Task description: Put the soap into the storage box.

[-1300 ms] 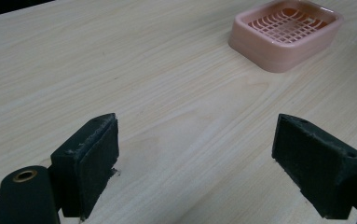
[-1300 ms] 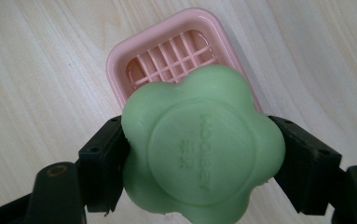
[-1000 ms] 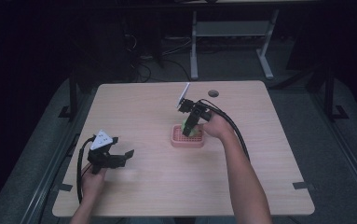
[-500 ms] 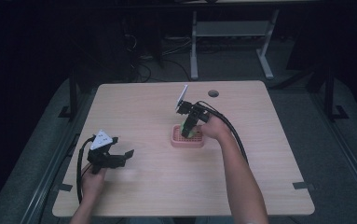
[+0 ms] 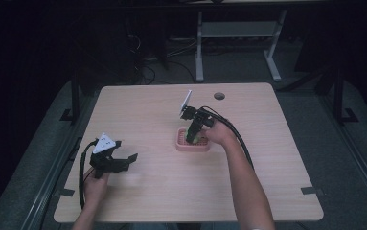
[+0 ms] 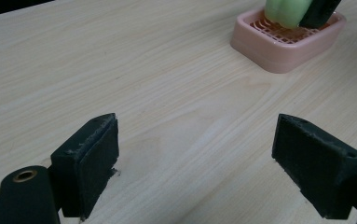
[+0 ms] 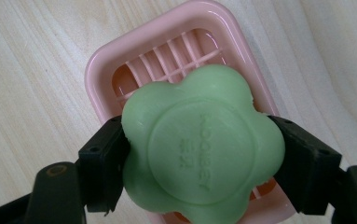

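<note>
A flower-shaped bar of pale green soap (image 7: 199, 149) sits clamped between the two black jaws of the right gripper (image 7: 199, 154), held directly over a pink plastic soap dish with a slatted grid floor (image 7: 106, 60) near the middle of the light wood-grain surface (image 5: 267, 158), a little toward its far edge. The jaws press the bar's scalloped sides, leaving its broad embossed face toward the camera, a grip that appears suited to seating it flat on the grid; whether the soap already touches the slats cannot be told. The bar looks smooth and waxy, the dish glossy with rounded corners. Near the surface's left front corner, the left gripper (image 5: 119, 160) hovers low, its foam-faced jaws spread wide and holding nothing, apparently waiting clear of the work.
</note>
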Motion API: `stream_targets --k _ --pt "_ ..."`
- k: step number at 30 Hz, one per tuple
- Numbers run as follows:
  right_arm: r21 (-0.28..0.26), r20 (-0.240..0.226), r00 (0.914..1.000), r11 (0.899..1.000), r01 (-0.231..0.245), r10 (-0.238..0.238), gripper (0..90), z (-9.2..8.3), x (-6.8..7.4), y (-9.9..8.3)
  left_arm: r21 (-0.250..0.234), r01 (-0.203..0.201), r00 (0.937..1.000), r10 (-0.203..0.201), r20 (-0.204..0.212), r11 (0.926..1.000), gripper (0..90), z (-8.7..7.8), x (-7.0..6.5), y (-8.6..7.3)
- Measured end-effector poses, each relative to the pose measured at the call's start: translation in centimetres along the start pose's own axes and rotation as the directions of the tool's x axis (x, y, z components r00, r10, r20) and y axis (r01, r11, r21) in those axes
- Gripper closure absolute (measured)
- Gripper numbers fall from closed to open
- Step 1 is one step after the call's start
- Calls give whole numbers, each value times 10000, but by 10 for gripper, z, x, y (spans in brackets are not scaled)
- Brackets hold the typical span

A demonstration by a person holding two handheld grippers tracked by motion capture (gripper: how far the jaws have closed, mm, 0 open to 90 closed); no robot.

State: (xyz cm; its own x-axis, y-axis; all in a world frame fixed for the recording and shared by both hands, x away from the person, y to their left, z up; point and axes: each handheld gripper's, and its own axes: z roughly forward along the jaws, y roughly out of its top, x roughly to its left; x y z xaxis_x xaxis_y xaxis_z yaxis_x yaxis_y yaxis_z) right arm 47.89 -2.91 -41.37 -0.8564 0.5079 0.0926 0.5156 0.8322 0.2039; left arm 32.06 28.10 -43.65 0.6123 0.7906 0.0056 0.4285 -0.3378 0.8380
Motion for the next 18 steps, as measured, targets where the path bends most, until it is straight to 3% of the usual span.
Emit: stream_targets --k 18 --pt "-28 83 9999 10000 -74 74 253 -1 1 -1 -48 34 10000 -34 35 10000 144 -1 0 0"
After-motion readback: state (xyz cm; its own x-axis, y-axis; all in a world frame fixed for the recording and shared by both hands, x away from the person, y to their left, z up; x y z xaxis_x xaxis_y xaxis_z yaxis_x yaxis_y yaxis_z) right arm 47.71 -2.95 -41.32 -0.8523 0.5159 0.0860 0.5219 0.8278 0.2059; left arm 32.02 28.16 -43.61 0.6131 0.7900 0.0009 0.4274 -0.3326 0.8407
